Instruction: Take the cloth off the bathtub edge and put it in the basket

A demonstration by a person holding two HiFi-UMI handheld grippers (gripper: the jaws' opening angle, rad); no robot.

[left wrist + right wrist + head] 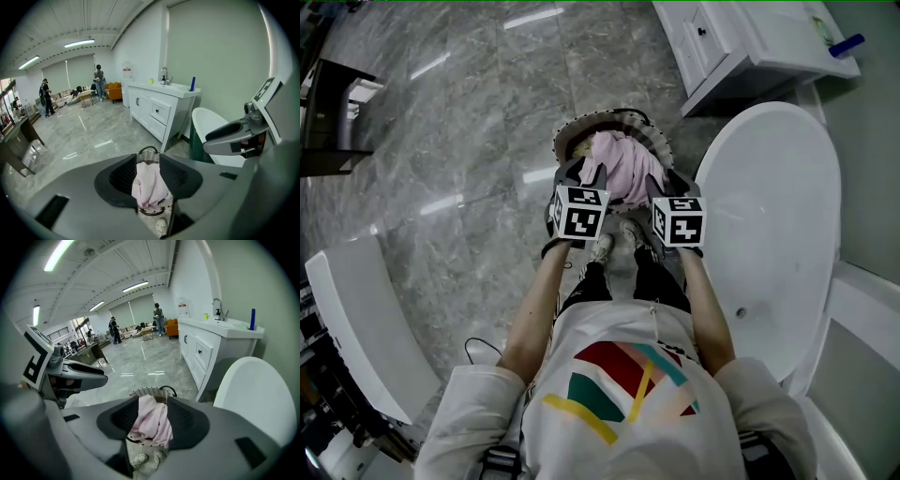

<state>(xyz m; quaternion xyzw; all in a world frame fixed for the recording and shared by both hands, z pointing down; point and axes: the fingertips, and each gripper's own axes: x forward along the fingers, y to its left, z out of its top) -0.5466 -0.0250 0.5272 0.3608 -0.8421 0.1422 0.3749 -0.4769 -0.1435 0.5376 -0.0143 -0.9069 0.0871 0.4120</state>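
The pink cloth [623, 164] lies bunched in the round wicker basket [567, 131] on the floor in front of me. Both grippers hover just above the basket's near rim. My left gripper [579, 173] has its jaws apart, and the cloth [150, 185] shows in the gap over the basket [149, 151]. My right gripper [666, 181] also stands open, wider, with the cloth [151, 420] seen between its jaws and the basket rim [145, 392] behind. No pad presses the cloth. The white bathtub [778, 216] is at my right.
A white vanity cabinet [741, 42] with a sink stands beyond the bathtub. A white curved fixture [356, 328] is at the left. My shoes [614, 239] stand right by the basket. Grey marble floor [469, 122] spreads left; people stand far off [158, 317].
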